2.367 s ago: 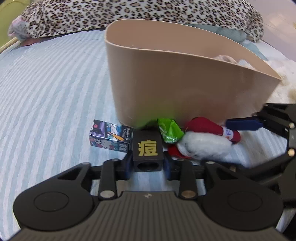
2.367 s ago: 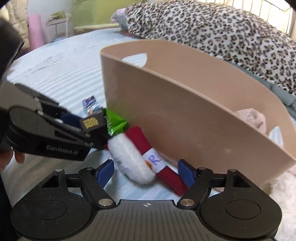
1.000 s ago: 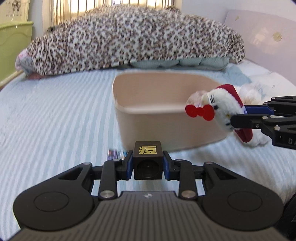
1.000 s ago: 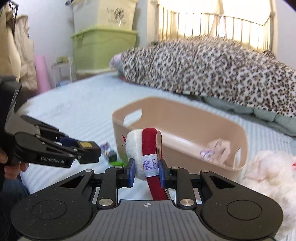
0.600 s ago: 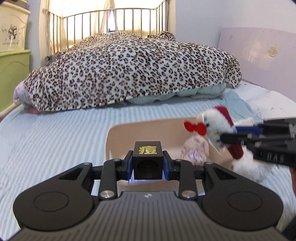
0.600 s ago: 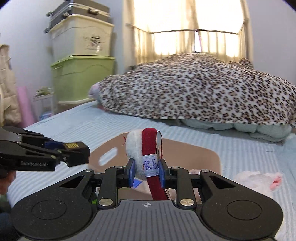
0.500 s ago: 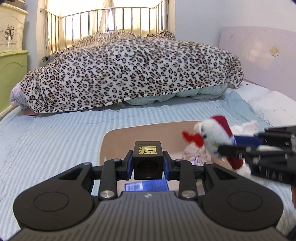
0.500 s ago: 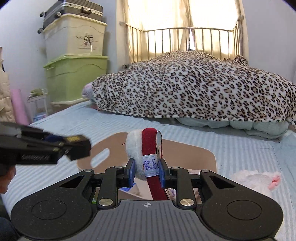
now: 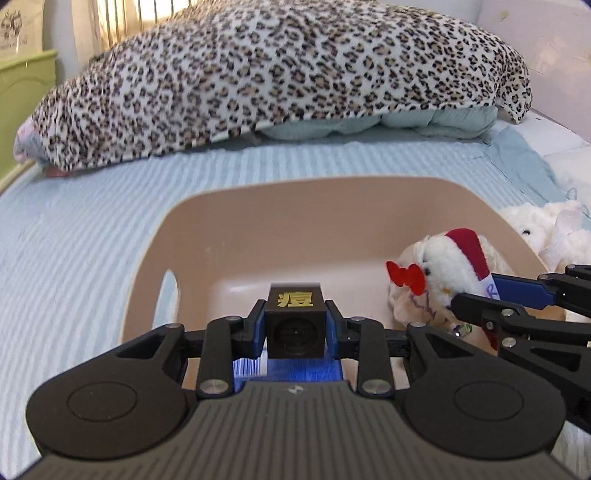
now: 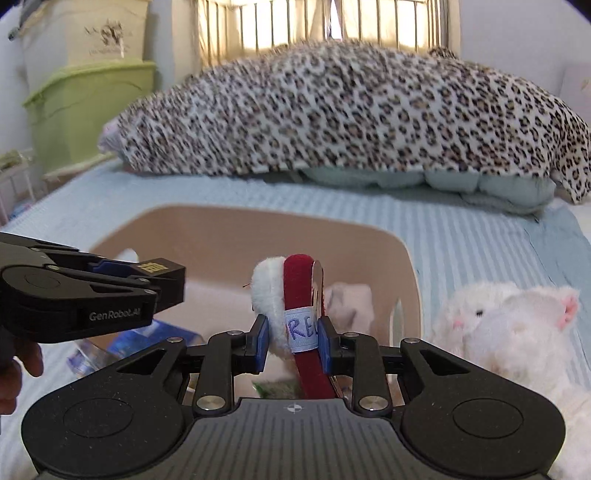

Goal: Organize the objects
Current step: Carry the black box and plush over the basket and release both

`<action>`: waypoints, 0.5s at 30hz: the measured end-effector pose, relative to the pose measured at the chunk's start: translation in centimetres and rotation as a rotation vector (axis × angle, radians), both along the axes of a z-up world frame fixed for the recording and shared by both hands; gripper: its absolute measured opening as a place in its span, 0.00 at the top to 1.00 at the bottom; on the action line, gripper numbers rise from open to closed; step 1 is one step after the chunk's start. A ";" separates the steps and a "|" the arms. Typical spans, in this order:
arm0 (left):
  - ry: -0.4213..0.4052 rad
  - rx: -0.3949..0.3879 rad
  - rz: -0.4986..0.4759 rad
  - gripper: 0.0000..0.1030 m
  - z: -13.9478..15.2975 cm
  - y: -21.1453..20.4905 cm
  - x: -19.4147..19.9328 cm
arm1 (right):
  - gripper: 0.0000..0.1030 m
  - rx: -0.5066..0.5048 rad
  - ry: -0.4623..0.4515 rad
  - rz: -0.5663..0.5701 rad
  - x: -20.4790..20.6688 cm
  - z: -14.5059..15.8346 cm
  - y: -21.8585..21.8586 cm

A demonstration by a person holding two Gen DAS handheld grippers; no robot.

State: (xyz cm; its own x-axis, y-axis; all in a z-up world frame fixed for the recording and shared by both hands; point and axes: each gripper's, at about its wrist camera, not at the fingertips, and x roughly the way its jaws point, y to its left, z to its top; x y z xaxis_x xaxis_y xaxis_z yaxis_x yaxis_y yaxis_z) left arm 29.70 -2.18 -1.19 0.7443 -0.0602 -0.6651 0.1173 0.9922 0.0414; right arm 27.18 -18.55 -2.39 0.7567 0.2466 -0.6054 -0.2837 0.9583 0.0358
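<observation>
Daylight from the window [image 10: 321, 22] at 12 o'clock, blown out behind the bed rails [image 10: 369, 26]. Room bright and evenly lit, shadows soft. Strong fisheye bend at all edges, dark vignette in the corners. Slight motion blur on the leopard blanket [image 9: 280, 70] and the beige basket [image 9: 258, 236] rim. Faint sheen on the near black gripper housings, which are sharp in both views.
</observation>
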 end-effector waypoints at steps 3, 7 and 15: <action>0.007 -0.006 -0.005 0.61 0.1 0.6 -0.8 | 0.62 -0.006 0.023 -0.017 0.2 -0.6 0.1; -0.049 -0.037 -0.021 0.23 1.6 1.3 -3.1 | 0.39 -0.014 -0.012 -0.037 -0.8 0.2 0.0; -0.073 0.011 -0.022 0.13 3.0 4.0 -6.6 | 0.03 0.004 -0.048 -0.021 -4.5 2.3 0.3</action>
